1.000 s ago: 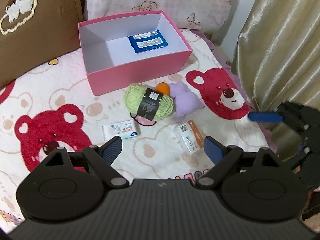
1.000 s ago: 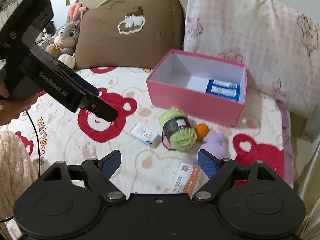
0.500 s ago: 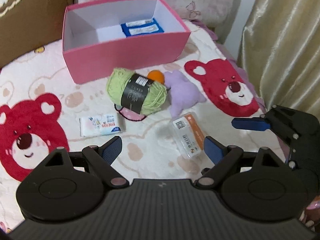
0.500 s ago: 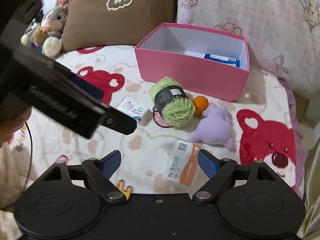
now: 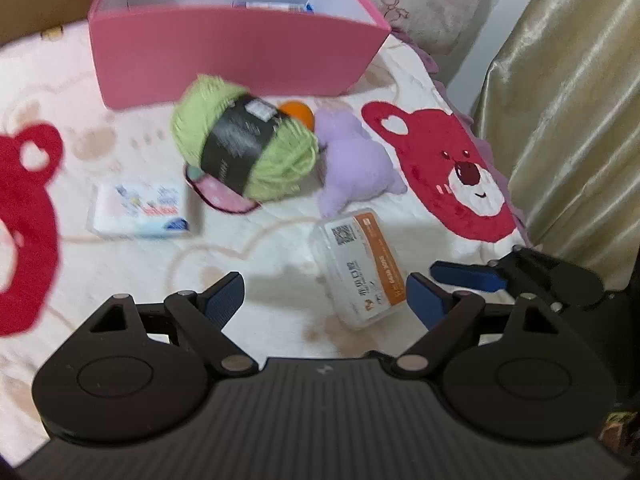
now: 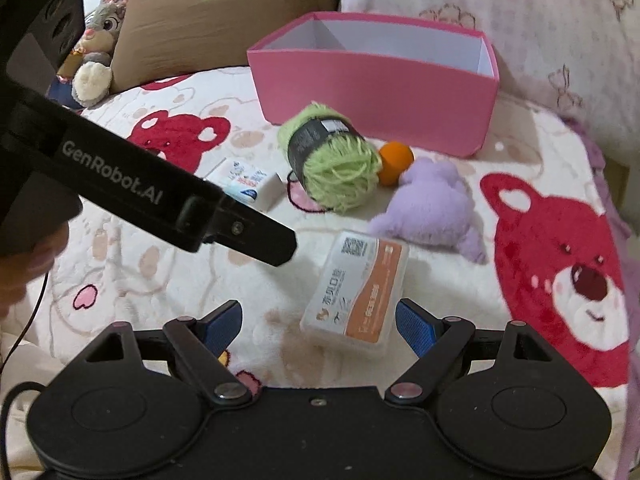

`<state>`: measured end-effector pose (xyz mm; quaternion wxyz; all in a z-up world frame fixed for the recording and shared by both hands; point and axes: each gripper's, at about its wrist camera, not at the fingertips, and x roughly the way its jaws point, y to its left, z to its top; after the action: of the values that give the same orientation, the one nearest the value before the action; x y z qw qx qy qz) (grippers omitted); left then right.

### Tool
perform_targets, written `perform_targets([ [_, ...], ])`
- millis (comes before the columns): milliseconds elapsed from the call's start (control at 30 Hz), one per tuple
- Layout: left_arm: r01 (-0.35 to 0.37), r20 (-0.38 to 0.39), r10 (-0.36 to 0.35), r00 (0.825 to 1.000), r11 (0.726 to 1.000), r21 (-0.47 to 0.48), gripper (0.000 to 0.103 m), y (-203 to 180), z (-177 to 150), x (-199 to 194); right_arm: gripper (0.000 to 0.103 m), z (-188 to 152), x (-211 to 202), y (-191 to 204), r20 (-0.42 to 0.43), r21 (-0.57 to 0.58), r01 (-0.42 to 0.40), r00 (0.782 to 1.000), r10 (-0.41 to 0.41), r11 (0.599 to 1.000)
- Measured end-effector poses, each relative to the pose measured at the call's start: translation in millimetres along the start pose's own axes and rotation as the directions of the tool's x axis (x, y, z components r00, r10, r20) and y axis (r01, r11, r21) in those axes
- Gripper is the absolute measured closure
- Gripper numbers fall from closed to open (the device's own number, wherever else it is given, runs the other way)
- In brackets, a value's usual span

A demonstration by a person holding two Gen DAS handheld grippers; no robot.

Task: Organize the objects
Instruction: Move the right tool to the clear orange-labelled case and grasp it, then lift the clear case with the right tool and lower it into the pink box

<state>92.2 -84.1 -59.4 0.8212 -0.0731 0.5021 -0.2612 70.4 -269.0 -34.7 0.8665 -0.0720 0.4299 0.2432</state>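
Note:
A pink open box (image 5: pixel 236 56) (image 6: pixel 376 92) stands at the back of the bed, with a blue packet partly visible inside. In front of it lie a green yarn ball (image 5: pixel 244 148) (image 6: pixel 332 160), an orange ball (image 5: pixel 298 114) (image 6: pixel 396 162), a purple plush (image 5: pixel 354 164) (image 6: pixel 434 204), a white tissue pack (image 5: pixel 142 212) (image 6: pixel 250 184) and a clear orange-and-white case (image 5: pixel 362 268) (image 6: pixel 358 294). My left gripper (image 5: pixel 324 300) is open and empty, low over the bed beside the case. My right gripper (image 6: pixel 318 324) is open and empty, with the case between its fingers' line.
A brown pillow (image 6: pixel 224 12) and a pink patterned pillow (image 6: pixel 520 12) lean behind the box. A grey bunny plush (image 6: pixel 98 52) sits at far left. A gold curtain (image 5: pixel 568 100) hangs at the bed's right edge. The bedspread has red bear prints (image 6: pixel 560 280).
Both grippers have moved lower and closer to the objects; the orange-and-white case now sits right in front of each. Both stay open.

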Motion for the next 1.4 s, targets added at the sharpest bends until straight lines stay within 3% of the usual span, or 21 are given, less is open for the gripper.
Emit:
perform_targets([
  [300,0.068,-0.027,-0.07,0.997,0.995,-0.071,0.019,7,-15,46,0.018,-10,24,-13,-0.013,0.051,-0.032,0.999,0.033,0.998],
  [433,0.049,-0.026,-0.051,0.998,0.996,-0.071,0.032,10,-18,55,0.025,-14,35,-17,-0.043,0.079,-0.021,0.999,0.024,0.997],
  [500,0.042,-0.013,-0.043,0.999,0.998,-0.053,0.036,10,-17,57,0.035,-15,40,-20,-0.055,0.106,0.001,0.998,0.005,0.994],
  [633,0.129,-0.01,-0.13,0.991,0.987,-0.093,0.059,16,-15,61,0.036,-16,41,-24,-0.054,0.13,-0.008,0.998,0.015,0.991],
  [700,0.169,-0.03,-0.174,0.984,0.979,-0.113,0.062,17,-16,65,0.035,-18,41,-23,-0.054,0.123,-0.007,0.998,0.014,0.992],
  [767,0.19,-0.07,-0.204,0.976,0.967,-0.167,0.059,20,-19,71,0.035,-20,43,-24,-0.051,0.129,-0.012,0.999,0.019,0.992],
  [867,0.194,-0.065,-0.209,0.976,0.963,-0.186,0.058,19,-23,73,0.035,-23,43,-28,-0.034,0.135,-0.024,0.999,0.029,0.99],
  [1133,0.184,-0.028,-0.189,0.982,0.975,-0.123,0.066,12,-18,65,0.035,-17,43,-27,-0.035,0.156,-0.023,0.999,0.029,0.988],
  [1400,0.164,-0.002,-0.164,0.986,0.986,-0.037,0.067,-3,-12,35,0.036,-3,23,-16,-0.034,0.135,0.012,0.999,-0.007,0.991],
])
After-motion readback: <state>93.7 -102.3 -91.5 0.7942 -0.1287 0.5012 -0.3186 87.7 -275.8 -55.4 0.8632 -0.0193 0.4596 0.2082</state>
